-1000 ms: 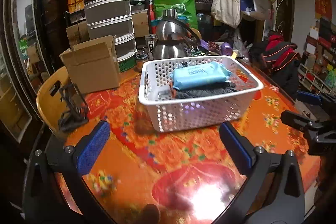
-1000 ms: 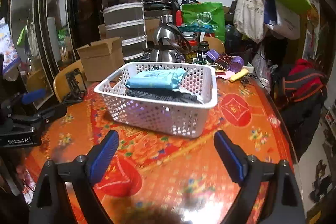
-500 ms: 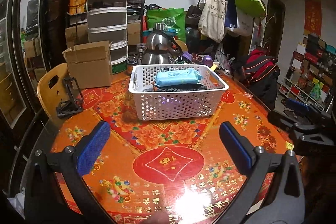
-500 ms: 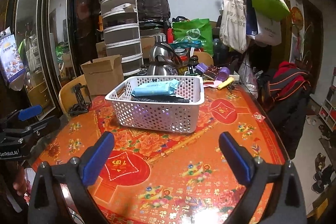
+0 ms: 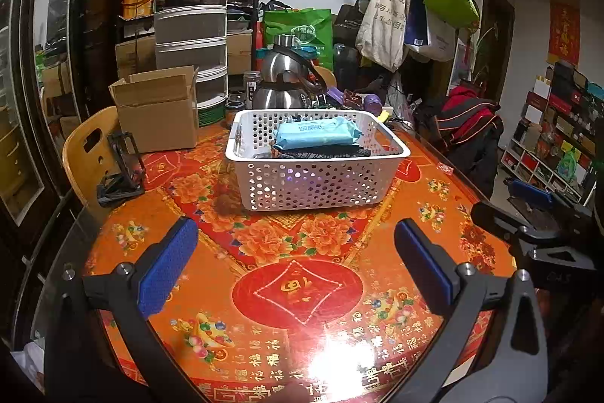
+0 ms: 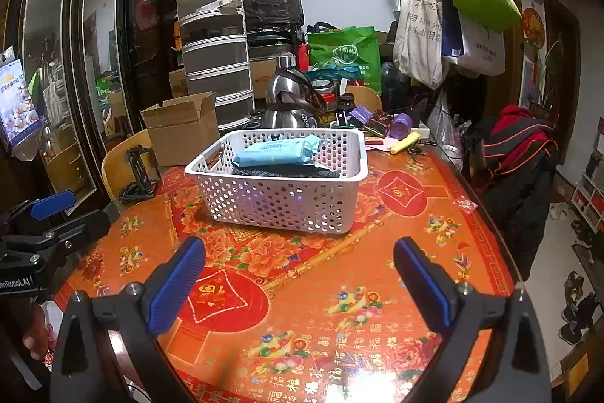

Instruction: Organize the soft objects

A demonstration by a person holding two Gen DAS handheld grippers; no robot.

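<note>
On the table [image 5: 302, 289], a basket [image 5: 317, 176] holding a blue pack [image 5: 315, 138] is seen far of both grippers [image 5: 292, 265] [image 6: 298, 284], whose jaws are spread apart, empty.

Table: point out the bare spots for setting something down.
Free: the orange patterned tabletop in front of the white perforated plastic basket, and right of it. Crowded: behind it, around the steel kettle and brown cardboard box.

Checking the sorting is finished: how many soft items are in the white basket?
2: a light blue wipes pack on top, and a dark folded fabric directly beneath it in the white basket. More may be hidden underneath.
</note>
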